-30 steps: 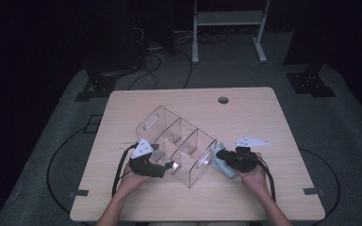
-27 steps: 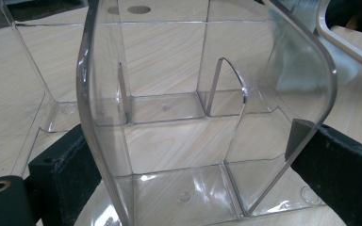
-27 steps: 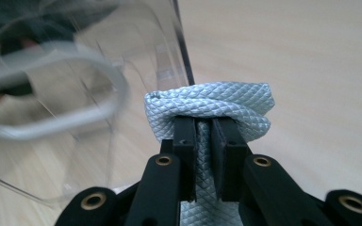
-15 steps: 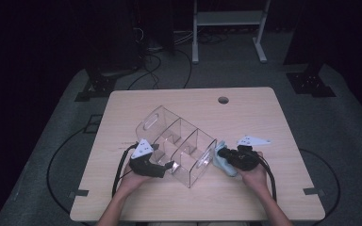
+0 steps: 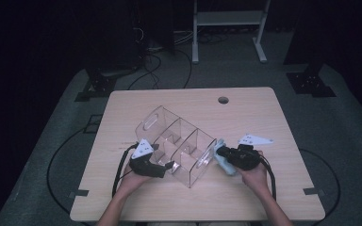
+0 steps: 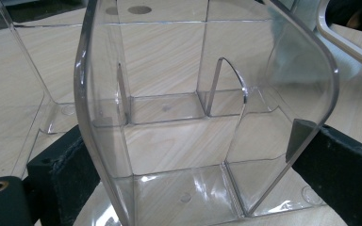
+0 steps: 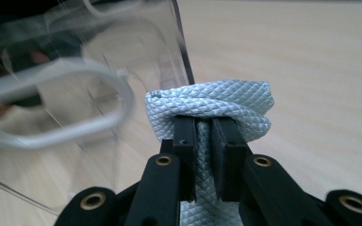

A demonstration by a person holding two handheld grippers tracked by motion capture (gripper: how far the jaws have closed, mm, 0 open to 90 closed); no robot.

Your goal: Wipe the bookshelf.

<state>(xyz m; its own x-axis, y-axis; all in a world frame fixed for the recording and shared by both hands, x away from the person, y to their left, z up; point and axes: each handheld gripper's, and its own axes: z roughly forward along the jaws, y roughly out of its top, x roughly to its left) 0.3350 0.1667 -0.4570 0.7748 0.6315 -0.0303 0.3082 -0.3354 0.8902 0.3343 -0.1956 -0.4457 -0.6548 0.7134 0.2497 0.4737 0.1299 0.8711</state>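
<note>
High view, lower centre: left tongs (image 5: 167,165) straddle the clear organizer's (image 5: 179,141) end wall, jaws pressing it; right tongs (image 5: 220,153) pinch a pale blue cloth (image 7: 217,106) beside it on the counter (image 5: 264,108).

One camera hangs high above my side of the surface (image 5: 245,197), looking forward and down, far enough to take in the whole top and the dark floor beyond. The left gripper view rides low and looks along my jaws, very close, straight through the clear organizer (image 6: 169,117). The right gripper view sits just as close, peering past my jaws at the folded cloth (image 7: 212,106) with the organizer's wall beside it. All three views share that clear organizer and the wood under it
</note>
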